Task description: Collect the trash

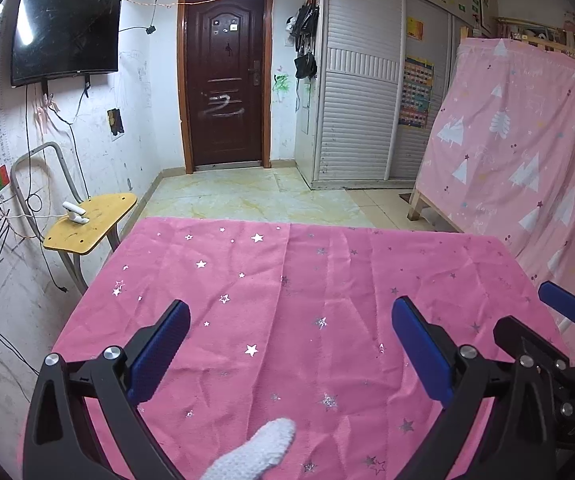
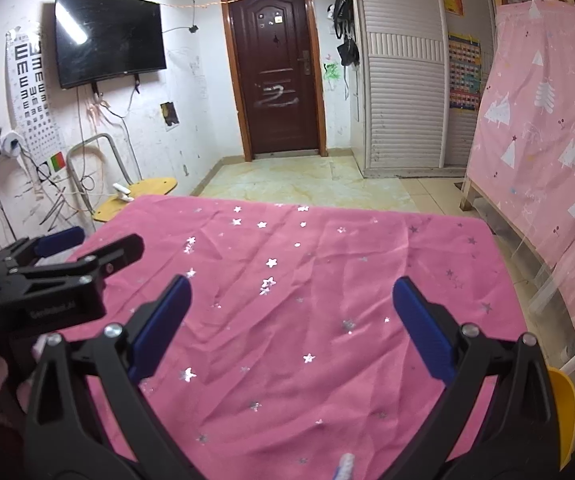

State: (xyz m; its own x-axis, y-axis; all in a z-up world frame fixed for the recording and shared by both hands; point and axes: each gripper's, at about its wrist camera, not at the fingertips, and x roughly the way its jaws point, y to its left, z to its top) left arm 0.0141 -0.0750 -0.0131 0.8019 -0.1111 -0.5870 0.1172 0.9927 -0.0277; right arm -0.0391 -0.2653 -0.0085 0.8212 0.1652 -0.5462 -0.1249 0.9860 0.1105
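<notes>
A pink cloth with silver stars [image 1: 287, 280] covers the table in front of me. My left gripper [image 1: 290, 307] hovers over its near half, blue pads spread wide with nothing between them. A white-gloved fingertip [image 1: 263, 452] pokes in at the bottom edge. My right gripper [image 2: 291, 285] is likewise open above the cloth [image 2: 307, 248], holding nothing. Each gripper shows in the other's view: the right gripper [image 1: 527, 312] at the right edge, the left gripper [image 2: 95, 242] at the left. A small white tip [image 2: 345, 464] peeks in at the bottom; I cannot tell what it is.
A yellow chair [image 1: 91, 220] with a white device [image 1: 74, 213] stands left of the table by the wall. A pink curtained bed frame [image 1: 519, 152] rises on the right. A yellow plastic object [image 2: 563, 412] sits low at the table's right side. Beyond are tiled floor, a dark door [image 1: 225, 80] and a wardrobe.
</notes>
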